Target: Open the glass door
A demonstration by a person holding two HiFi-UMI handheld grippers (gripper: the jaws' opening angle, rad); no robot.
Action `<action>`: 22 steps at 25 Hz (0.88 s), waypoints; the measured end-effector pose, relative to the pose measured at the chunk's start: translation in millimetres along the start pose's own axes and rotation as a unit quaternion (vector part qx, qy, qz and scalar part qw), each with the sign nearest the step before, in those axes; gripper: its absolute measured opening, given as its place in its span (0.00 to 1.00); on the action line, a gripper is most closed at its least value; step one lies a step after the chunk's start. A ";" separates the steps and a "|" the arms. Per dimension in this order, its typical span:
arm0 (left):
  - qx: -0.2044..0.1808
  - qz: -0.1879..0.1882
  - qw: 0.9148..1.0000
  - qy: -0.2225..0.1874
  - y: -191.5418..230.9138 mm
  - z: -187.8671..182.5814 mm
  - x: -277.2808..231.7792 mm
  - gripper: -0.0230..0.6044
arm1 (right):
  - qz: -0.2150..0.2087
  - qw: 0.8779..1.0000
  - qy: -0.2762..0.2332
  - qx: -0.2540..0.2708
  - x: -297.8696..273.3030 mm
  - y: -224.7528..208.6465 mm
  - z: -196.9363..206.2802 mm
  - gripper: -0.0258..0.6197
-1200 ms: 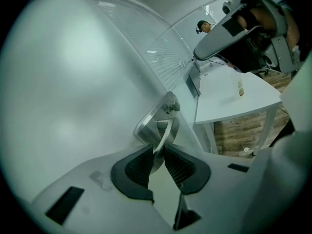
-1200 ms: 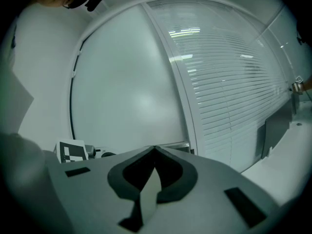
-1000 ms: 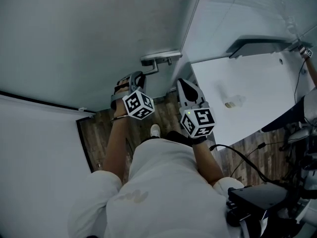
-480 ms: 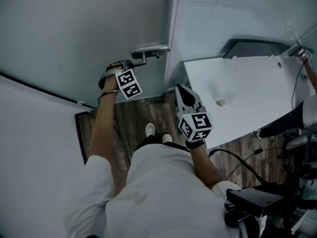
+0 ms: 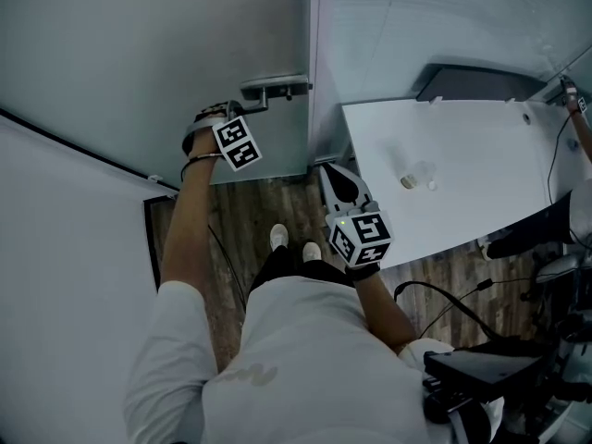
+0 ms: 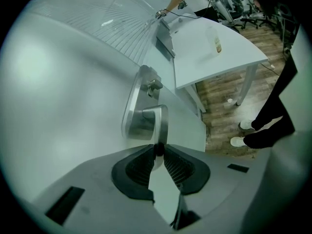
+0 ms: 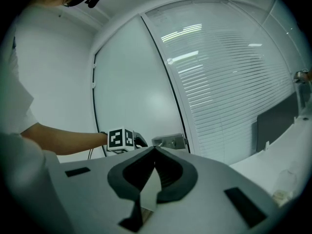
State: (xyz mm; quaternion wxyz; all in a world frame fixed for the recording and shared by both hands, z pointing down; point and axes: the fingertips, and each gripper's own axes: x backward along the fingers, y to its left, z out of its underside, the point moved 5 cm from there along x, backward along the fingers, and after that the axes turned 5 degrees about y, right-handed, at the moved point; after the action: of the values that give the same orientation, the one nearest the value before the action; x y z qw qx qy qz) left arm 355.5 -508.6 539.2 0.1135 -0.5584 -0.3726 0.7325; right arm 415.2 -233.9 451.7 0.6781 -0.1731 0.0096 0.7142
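**Raised left gripper (image 6: 158,151) meets door handle (image 6: 158,123)**

Lifted since a second ago, it now pinches the lever's end. Meanwhile the right gripper (image 7: 155,151) hangs closed, empty. Ahead, the glass door (image 5: 139,44) looks shut; pressing the lever likely follows.

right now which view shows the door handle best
The left gripper view: the door handle fills the centre, close, its lever end pinched in the left gripper. Head view shows it small from above; right gripper view shows it small and distant.
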 end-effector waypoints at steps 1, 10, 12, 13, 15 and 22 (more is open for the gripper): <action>0.005 -0.006 1.000 -0.002 -2.2 0.2 2.2 0.14 | -0.002 1.000 0.000 0.000 2.1 1.8 0.4 0.04; 0.002 -0.017 1.000 -0.017 -26.8 9.9 25.8 0.14 | -0.005 1.000 -0.001 -0.004 8.8 23.6 4.2 0.04; 0.005 -0.020 1.000 -0.023 -32.7 13.4 32.0 0.14 | -0.003 1.000 -0.002 -0.004 8.4 32.8 6.0 0.04; 0.007 -0.022 0.999 -0.025 -35.9 15.1 35.2 0.14 | 0.000 1.000 -0.003 -0.004 8.0 38.1 7.1 0.04; 0.007 -0.028 0.999 -0.030 -41.6 17.6 41.9 0.14 | 0.008 1.000 -0.004 -0.005 7.5 49.6 10.2 0.04; -0.025 -0.034 0.998 -0.056 -58.2 29.7 59.2 0.14 | 0.031 0.999 -0.015 -0.007 11.9 114.7 21.5 0.04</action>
State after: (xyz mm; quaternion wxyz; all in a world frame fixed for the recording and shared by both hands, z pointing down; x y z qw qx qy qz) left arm 293.4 -446.0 537.9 0.1030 -0.5063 -0.4157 0.7485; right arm 298.4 -226.2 443.4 0.6546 -0.1666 0.0003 0.7374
